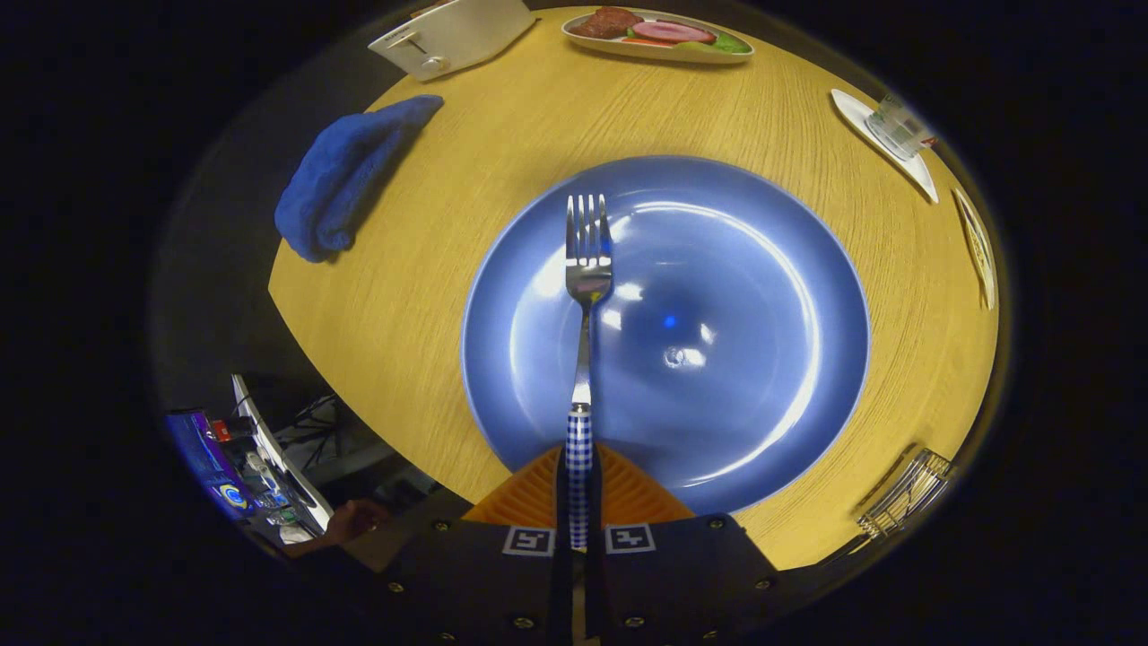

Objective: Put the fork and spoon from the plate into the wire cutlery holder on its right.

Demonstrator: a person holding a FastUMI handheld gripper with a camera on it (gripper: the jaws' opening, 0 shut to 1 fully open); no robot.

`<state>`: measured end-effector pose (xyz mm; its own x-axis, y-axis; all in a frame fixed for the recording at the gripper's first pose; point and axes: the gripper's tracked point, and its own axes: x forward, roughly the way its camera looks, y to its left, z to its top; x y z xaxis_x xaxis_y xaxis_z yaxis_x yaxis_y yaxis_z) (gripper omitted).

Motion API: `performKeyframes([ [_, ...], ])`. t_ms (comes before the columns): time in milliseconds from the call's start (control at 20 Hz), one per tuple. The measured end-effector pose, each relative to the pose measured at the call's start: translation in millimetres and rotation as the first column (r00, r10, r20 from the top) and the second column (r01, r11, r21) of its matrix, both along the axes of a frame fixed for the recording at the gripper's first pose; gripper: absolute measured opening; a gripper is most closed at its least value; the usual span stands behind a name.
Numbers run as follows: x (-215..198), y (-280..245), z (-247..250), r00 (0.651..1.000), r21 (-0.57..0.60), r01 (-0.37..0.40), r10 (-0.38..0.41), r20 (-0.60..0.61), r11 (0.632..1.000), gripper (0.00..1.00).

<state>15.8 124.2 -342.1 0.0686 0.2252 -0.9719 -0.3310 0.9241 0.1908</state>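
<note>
Gripper clamped fork by its checked handle, held over the plate; holder sat right of plate.

dark tool, screws, two square markers

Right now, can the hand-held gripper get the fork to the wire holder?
Probably yes: the hand-held gripper is shut on the fork, held over the blue plate; bare tabletop lies between plate and wire holder.
</note>
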Motion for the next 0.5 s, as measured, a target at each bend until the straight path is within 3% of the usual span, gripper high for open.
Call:
performKeyframes([
  [250, -0.3, -33.8, 28.4, 0.999, -0.034, -0.002, 0.003, 0.033, 0.999, 0.06],
  [500, -16.6, -75.6, 43.4, 0.998, -0.058, 0.057, -0.055, 0.030, 0.997, 0.06],
])
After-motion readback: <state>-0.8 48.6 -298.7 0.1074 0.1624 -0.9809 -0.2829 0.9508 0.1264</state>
